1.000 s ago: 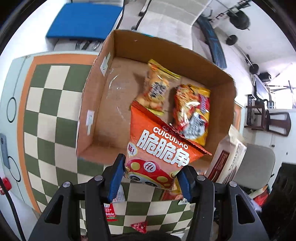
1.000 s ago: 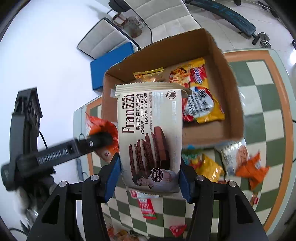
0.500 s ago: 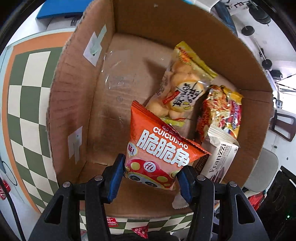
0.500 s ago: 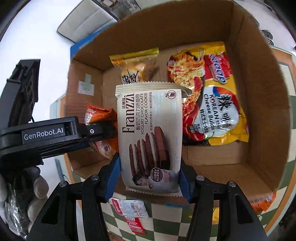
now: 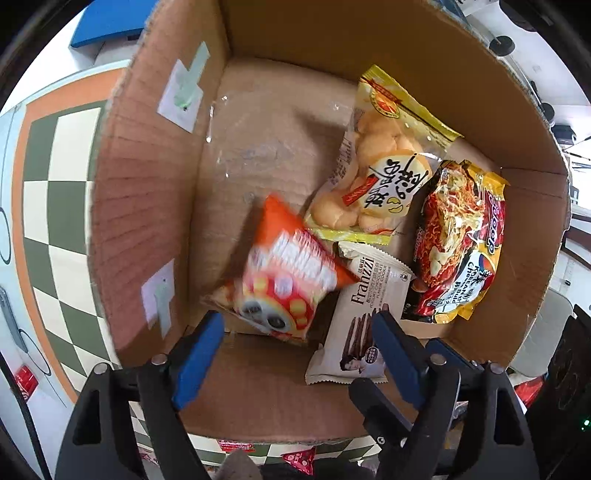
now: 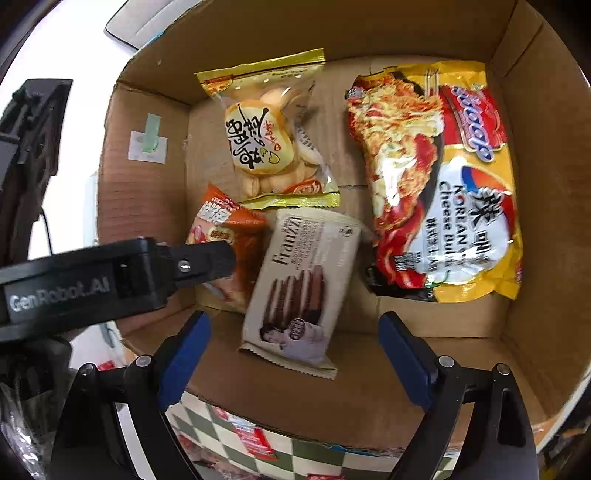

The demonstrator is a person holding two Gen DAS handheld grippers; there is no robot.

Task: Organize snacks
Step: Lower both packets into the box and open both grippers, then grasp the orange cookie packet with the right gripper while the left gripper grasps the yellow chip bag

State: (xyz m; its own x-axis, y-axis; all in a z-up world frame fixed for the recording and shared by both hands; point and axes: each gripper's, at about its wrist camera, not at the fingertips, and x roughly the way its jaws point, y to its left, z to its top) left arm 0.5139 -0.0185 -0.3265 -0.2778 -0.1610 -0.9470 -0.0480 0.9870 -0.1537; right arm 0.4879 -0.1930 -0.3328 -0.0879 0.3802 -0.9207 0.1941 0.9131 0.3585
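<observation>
An open cardboard box (image 5: 147, 206) (image 6: 144, 192) fills both views. My left gripper (image 5: 297, 350) hangs over its near left part, jaws opening; the orange snack bag (image 5: 284, 273) (image 6: 225, 236) is blurred just beyond the pads, free of them. My right gripper (image 6: 293, 350) is beside it, jaws opening wide; the cream Franzzi cookie pack (image 6: 303, 288) (image 5: 365, 306) lies loose on the box floor ahead of the pads. A yellow bun pack (image 5: 380, 177) (image 6: 266, 140) and a noodle pack (image 5: 458, 240) (image 6: 436, 184) lie farther in. The left gripper's black finger (image 6: 207, 258) crosses the right wrist view.
The box stands on a green-and-cream checkered mat (image 5: 55, 177) with an orange border. Small loose snack packets (image 6: 255, 439) lie on the mat at the box's near edge. A blue pad (image 5: 107, 26) sits beyond the mat's far corner. The box's left floor area is bare cardboard.
Both grippers came down into the box and their jaws spread. The orange bag left the left pads and the cookie pack left the right pads; both dropped toward the box floor.
</observation>
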